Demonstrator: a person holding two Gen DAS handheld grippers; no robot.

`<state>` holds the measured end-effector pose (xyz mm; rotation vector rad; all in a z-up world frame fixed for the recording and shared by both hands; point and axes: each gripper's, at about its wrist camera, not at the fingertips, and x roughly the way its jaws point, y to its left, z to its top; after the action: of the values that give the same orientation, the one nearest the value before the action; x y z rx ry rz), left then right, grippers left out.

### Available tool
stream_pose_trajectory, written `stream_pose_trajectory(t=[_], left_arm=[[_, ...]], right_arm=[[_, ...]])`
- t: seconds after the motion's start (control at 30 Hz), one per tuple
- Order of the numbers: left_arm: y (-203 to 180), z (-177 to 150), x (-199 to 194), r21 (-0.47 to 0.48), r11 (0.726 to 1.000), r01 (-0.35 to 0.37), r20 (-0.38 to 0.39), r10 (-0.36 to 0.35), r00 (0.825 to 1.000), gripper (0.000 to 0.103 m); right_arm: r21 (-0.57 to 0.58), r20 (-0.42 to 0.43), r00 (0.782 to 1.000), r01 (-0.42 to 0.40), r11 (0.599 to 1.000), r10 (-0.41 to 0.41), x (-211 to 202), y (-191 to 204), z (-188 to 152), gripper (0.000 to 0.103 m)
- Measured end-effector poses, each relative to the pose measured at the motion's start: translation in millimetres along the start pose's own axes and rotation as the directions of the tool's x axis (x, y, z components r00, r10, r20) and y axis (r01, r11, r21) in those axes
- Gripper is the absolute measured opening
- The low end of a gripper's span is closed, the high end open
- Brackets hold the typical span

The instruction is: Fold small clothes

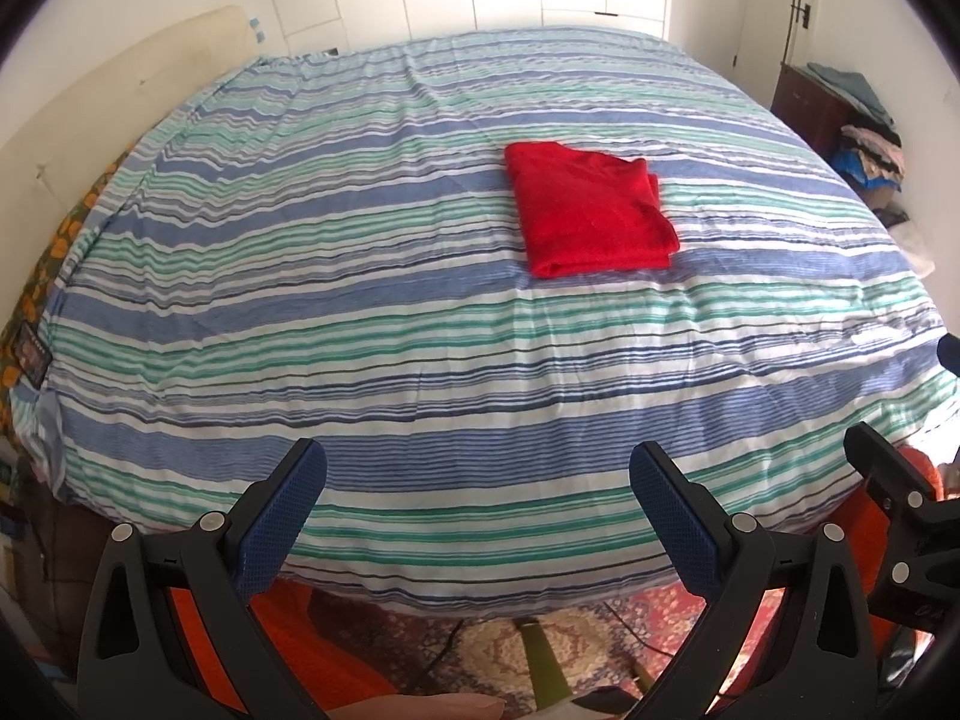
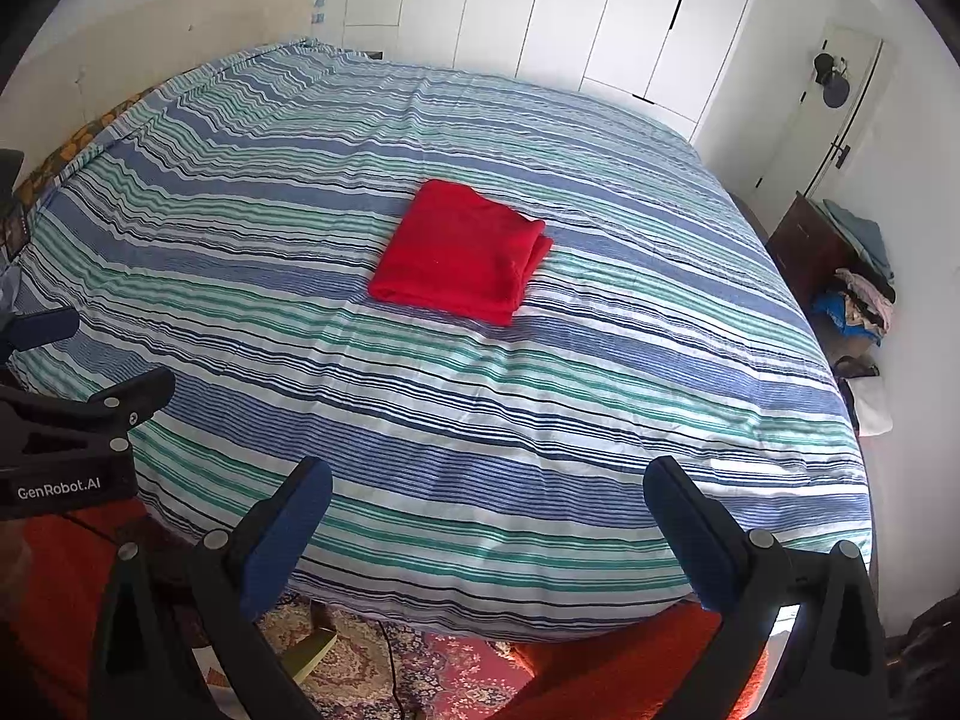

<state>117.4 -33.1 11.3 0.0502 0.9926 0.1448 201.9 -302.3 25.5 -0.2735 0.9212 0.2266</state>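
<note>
A red garment (image 1: 591,208) lies folded into a neat rectangle near the middle of the striped bed (image 1: 360,312); it also shows in the right wrist view (image 2: 459,250) on the bed (image 2: 600,420). My left gripper (image 1: 477,468) is open and empty, held back over the bed's near edge, far from the garment. My right gripper (image 2: 487,483) is open and empty too, also at the near edge. Part of the right gripper shows at the right of the left wrist view (image 1: 894,498). The left gripper's body shows at the left of the right wrist view (image 2: 72,420).
White wardrobe doors (image 2: 570,18) line the far wall. A dark wooden nightstand (image 2: 810,252) and a pile of clothes (image 2: 858,300) stand right of the bed. A patterned rug (image 2: 420,672) and orange fabric (image 2: 630,660) lie on the floor below the near edge. A headboard (image 1: 120,96) is at left.
</note>
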Motion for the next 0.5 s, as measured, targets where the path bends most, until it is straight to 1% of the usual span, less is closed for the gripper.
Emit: stream_pose_trajectory(t=[0.2,0.3,0.4,0.5], left_arm=[[0.8,0.3,0.4,-0.002,1.0,-0.001,-0.005,0.001,1.0,0.101],[1.3,0.3,0.5,-0.003,1.0,0.002,-0.007,-0.002,1.0,0.101],[1.1,1.6,-0.9,-0.003,1.0,0.014,-0.015,-0.014,1.0,0.101],[0.9,3.5,-8.8,-0.006,0.999,0.039,-0.009,-0.039,0.999,0.101]], right_arm=[[-0.002,-0.006,1.0,0.002,1.0,-0.002,0.9,1.6,-1.3,0.102],[0.008,-0.011,1.0,-0.012,1.0,0.012,1.4,-0.1,-1.4,0.102],[0.05,-0.024,0.997,-0.076,0.996,0.077,3.0,-5.8,-1.9,0.102],[0.115,-0.036,0.986,-0.159,0.981,0.164,4.5,-12.4,-3.1,0.102]])
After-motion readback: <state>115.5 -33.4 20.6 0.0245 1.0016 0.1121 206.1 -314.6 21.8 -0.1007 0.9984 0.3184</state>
